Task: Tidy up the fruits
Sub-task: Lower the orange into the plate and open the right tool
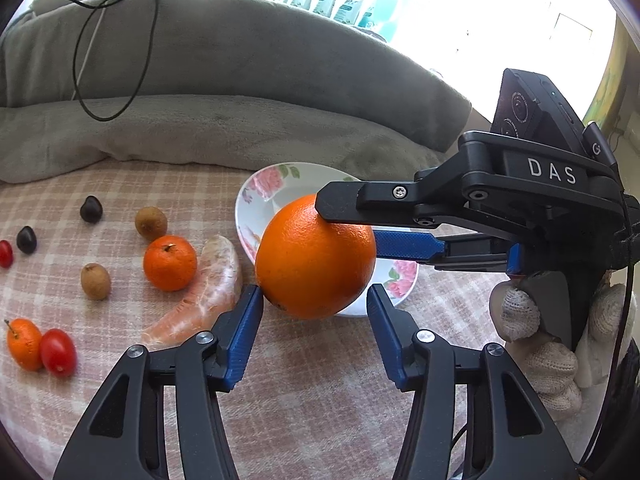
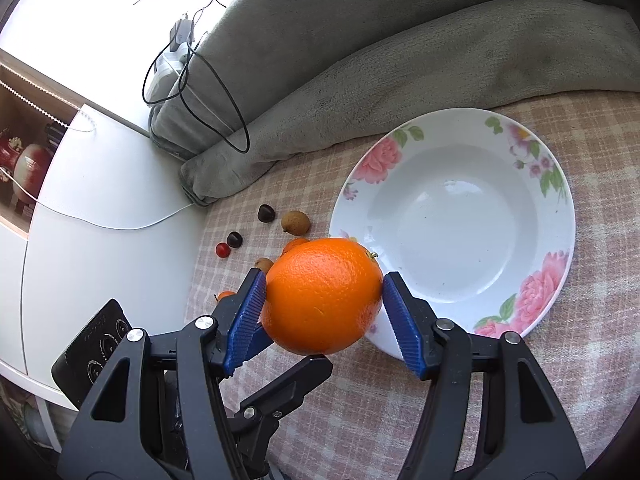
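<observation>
The orange (image 2: 323,295) hangs clamped between the right gripper (image 2: 324,312) pads, just left of the empty floral plate (image 2: 558,184) on the checked bed cover; the left gripper (image 1: 315,320) stands apart beneath it, its left pad touching.

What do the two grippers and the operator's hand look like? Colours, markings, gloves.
Both grippers: black linkage frames, silver pivot screws, ribbed blue finger pads. The right gripper has white "DAS" lettering and a black camera block on top. The hand wears a white knit glove.
</observation>
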`<action>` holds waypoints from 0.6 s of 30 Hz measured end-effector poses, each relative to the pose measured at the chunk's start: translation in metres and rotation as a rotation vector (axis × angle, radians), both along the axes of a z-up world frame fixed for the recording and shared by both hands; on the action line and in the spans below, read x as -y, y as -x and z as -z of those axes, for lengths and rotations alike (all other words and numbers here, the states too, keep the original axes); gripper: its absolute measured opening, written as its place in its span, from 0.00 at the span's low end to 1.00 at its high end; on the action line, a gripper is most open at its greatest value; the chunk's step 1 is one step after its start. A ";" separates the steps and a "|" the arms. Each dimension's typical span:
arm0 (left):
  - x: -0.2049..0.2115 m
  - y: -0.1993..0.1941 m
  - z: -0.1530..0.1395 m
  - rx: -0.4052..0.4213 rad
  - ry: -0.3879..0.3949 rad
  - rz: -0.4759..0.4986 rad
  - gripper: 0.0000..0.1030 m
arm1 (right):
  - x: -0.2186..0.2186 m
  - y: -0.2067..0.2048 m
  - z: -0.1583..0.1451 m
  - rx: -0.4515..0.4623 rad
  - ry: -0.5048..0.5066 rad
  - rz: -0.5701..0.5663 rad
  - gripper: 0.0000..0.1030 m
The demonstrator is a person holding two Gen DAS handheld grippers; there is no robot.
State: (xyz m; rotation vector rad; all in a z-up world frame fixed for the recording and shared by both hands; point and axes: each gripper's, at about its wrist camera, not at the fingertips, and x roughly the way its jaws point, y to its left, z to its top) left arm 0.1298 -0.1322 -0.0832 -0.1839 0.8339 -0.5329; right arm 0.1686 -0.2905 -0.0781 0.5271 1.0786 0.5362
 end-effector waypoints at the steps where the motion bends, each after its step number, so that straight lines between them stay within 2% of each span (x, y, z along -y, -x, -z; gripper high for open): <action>1: 0.001 0.001 0.000 -0.001 -0.001 0.005 0.51 | 0.003 0.000 0.001 -0.001 0.000 0.004 0.62; 5: 0.009 0.003 0.000 0.000 -0.001 0.027 0.50 | 0.013 -0.001 0.004 -0.006 -0.014 0.025 0.62; 10: 0.010 0.005 -0.001 0.013 -0.005 0.033 0.50 | 0.030 0.003 -0.013 0.084 0.021 0.066 0.62; 18: 0.001 0.015 -0.004 0.028 -0.019 0.018 0.50 | 0.045 0.009 -0.025 0.151 0.059 0.097 0.62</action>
